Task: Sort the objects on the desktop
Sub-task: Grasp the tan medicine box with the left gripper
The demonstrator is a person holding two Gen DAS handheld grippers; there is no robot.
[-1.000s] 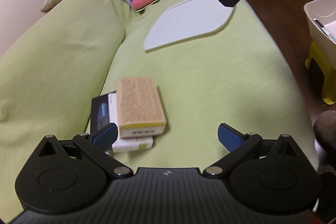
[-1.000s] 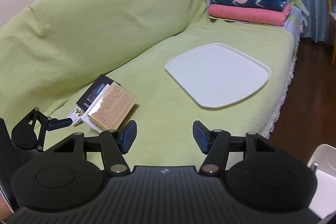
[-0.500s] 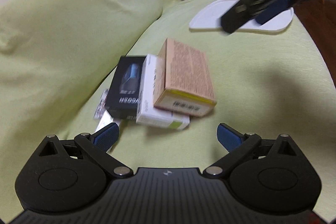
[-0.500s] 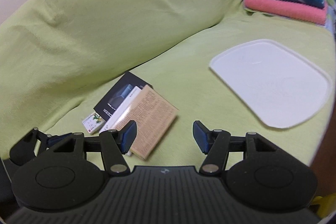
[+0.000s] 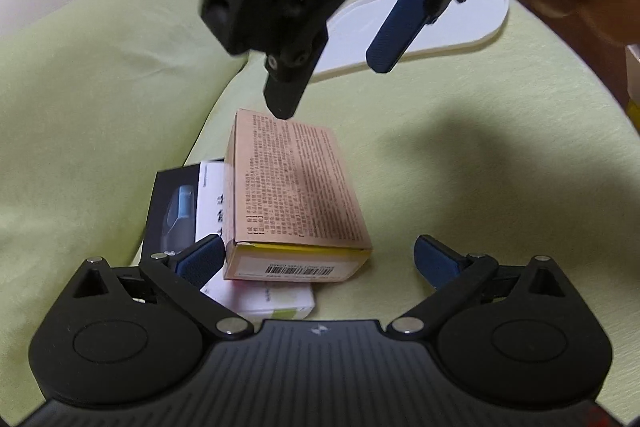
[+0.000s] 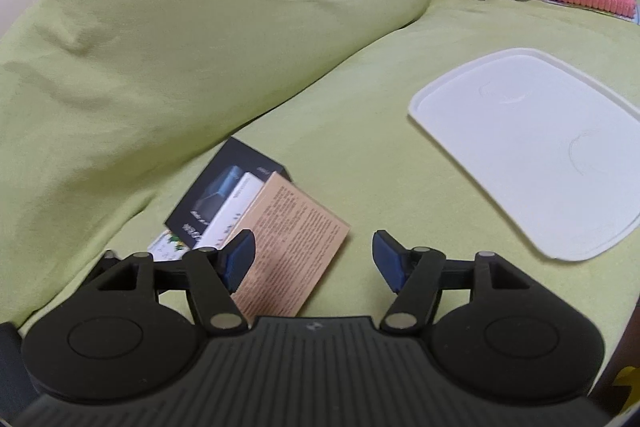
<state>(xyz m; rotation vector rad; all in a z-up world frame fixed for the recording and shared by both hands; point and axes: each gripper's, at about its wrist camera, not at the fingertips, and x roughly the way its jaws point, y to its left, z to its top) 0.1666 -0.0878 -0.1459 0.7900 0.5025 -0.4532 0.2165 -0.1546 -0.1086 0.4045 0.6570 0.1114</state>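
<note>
Lying on top: tan printed cardboard box [image 5: 298,193], stacked over white box [image 5: 256,297] and black box [image 5: 172,211] on green-covered sofa [image 6: 200,27].
Left tool [image 5: 318,259]: spread wide, nothing held.
Right tool [image 6: 314,261]: spread wide, nothing held, seen above the tan box.
White plastic tray [image 6: 532,151]: set well apart.

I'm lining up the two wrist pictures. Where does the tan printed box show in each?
Left wrist: tan box, centre, topmost of the stacked boxes.
Right wrist: tan box, lower centre-left, beside the gripper's left finger.
Shared landmark: white tray on the green cover.
</note>
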